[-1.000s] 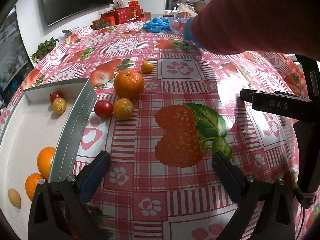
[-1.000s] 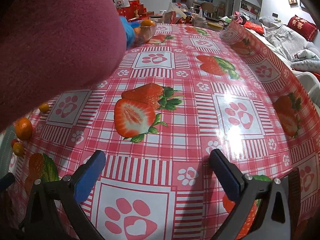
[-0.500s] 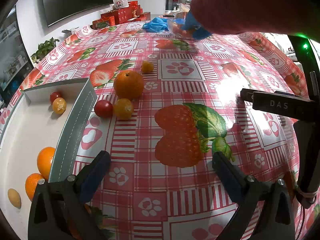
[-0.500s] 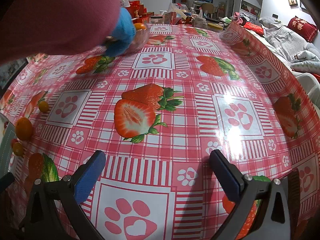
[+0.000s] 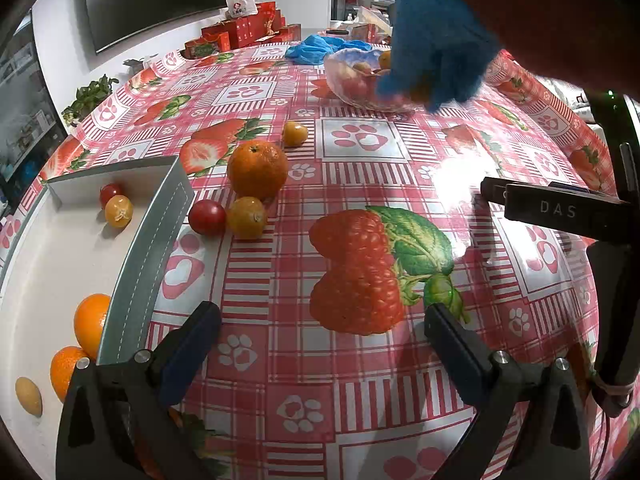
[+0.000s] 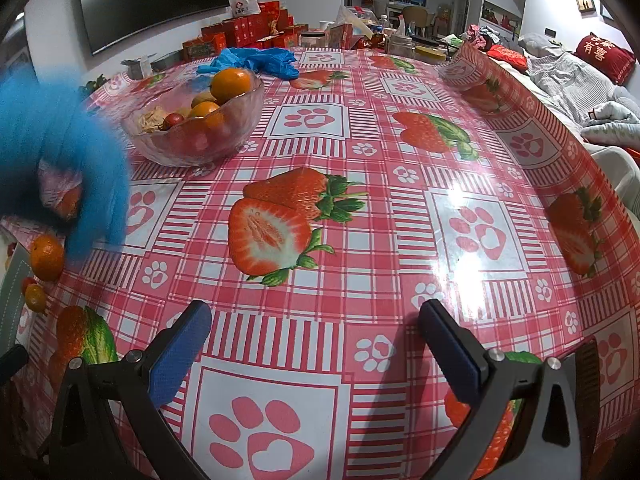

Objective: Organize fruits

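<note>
My left gripper is open and empty above the strawberry tablecloth. Ahead and to its left lie an orange, a red cherry tomato, a yellow tomato and a smaller yellow tomato. A grey tray at the left holds oranges and small tomatoes. A blue-gloved hand reaches over a glass bowl of fruit. My right gripper is open and empty; the glass bowl sits far left of it, with the blurred gloved hand beside it.
Blue gloves lie behind the bowl. Red gift boxes and jars crowd the table's far edge. The other gripper's body stands at the right in the left wrist view. A bed with pillows is to the right.
The gloved hand and red sleeve swept from far back toward the near left, uncovering the glass bowl. Both grippers have stayed still and open.
</note>
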